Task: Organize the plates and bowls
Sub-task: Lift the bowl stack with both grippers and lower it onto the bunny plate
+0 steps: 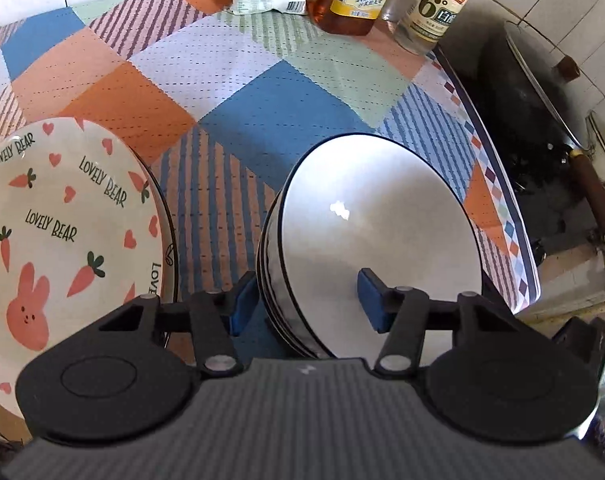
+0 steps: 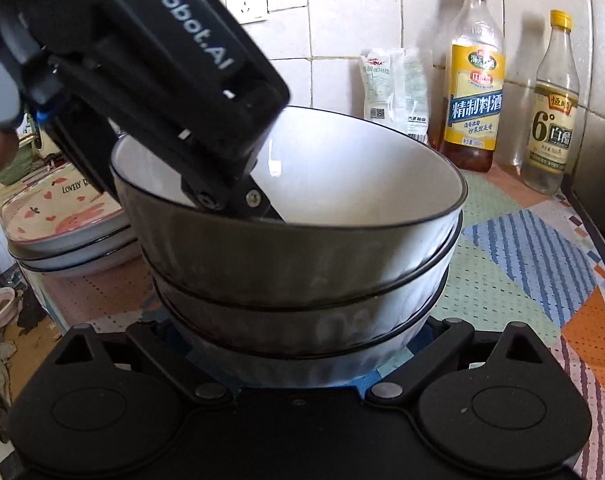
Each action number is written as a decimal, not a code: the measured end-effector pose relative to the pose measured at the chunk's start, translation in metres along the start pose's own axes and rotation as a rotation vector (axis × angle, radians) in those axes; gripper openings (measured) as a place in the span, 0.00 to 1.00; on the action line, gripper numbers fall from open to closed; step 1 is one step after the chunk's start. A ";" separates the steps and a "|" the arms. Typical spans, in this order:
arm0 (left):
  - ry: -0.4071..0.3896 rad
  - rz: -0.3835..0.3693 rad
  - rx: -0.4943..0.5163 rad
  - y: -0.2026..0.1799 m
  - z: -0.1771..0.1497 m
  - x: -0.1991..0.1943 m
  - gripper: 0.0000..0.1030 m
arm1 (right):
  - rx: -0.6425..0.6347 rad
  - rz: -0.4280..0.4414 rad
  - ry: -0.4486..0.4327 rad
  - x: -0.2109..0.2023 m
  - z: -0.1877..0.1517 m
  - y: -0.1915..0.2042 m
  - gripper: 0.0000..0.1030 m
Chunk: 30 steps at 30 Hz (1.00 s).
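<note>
Straddling the near rim of the top bowl [image 1: 378,216], the left gripper [image 1: 306,300] is standing wide open, one pad inside and one outside the wall, gripping nothing. The bowl stack [image 2: 302,264] is sitting on the patterned mat [image 1: 238,80], just beside the plates [image 1: 62,232]. The right gripper [image 2: 302,376] is facing the stack's base; its jaw state cannot be told. Glazed ceramic is likely handling as stiff, heavy, slippery and breakable; gripping across the rim wall appears best.
</note>
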<state>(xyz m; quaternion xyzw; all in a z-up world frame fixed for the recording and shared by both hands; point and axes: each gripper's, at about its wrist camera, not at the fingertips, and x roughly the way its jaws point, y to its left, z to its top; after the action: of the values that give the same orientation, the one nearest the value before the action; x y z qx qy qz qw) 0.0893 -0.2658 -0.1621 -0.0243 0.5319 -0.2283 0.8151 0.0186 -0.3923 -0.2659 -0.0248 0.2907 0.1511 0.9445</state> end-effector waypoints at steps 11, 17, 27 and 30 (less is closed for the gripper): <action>0.051 0.018 0.005 -0.003 0.011 -0.002 0.51 | 0.050 -0.014 0.006 -0.018 -0.004 0.017 0.96; 0.019 0.037 -0.007 -0.008 0.011 -0.021 0.51 | 0.011 0.009 -0.022 -0.032 0.000 0.024 0.96; -0.056 0.032 -0.073 -0.004 0.022 -0.073 0.52 | -0.030 0.043 -0.102 -0.064 0.038 0.034 0.96; -0.081 0.049 -0.054 -0.006 0.021 -0.088 0.51 | -0.061 0.058 -0.122 -0.070 0.048 0.042 0.96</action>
<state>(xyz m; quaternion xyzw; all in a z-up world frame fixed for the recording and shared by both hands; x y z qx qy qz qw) 0.0763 -0.2407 -0.0760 -0.0425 0.5050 -0.1924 0.8403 -0.0231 -0.3651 -0.1852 -0.0357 0.2285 0.1885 0.9545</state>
